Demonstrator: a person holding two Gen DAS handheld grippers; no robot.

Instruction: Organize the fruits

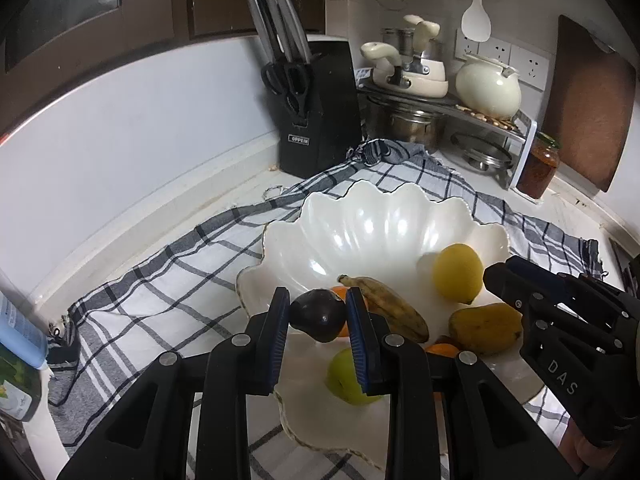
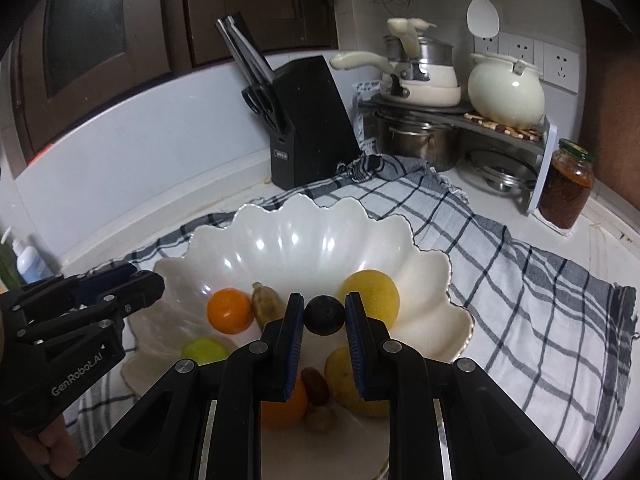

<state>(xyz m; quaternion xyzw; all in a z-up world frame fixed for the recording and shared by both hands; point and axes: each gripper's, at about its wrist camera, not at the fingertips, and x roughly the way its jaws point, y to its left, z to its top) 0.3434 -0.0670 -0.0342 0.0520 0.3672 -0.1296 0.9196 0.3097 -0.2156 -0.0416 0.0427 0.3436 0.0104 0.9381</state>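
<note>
A white scalloped bowl (image 1: 360, 216) (image 2: 304, 232) stands on a checked cloth (image 1: 160, 280). It holds a lemon (image 1: 458, 272) (image 2: 372, 296), a banana (image 1: 396, 310), a mango (image 1: 486, 328), a green fruit (image 1: 348, 378) (image 2: 204, 350) and oranges (image 2: 230, 310). My left gripper (image 1: 318, 294) is shut on a dark purple fruit (image 1: 318, 316), held over the bowl's near side. My right gripper (image 2: 324, 300) is shut on a small dark round fruit (image 2: 325, 315) above the bowl. Each gripper shows at the edge of the other's view: the right gripper (image 1: 498, 276) and the left gripper (image 2: 150, 282).
A black knife block (image 1: 316, 112) stands behind the bowl. A rack with pots and a cream kettle (image 1: 488, 88) fills the back corner. A jar of red paste (image 1: 538, 164) and a wooden board (image 1: 588, 104) stand at the right. Bottles (image 1: 16, 332) are at the left.
</note>
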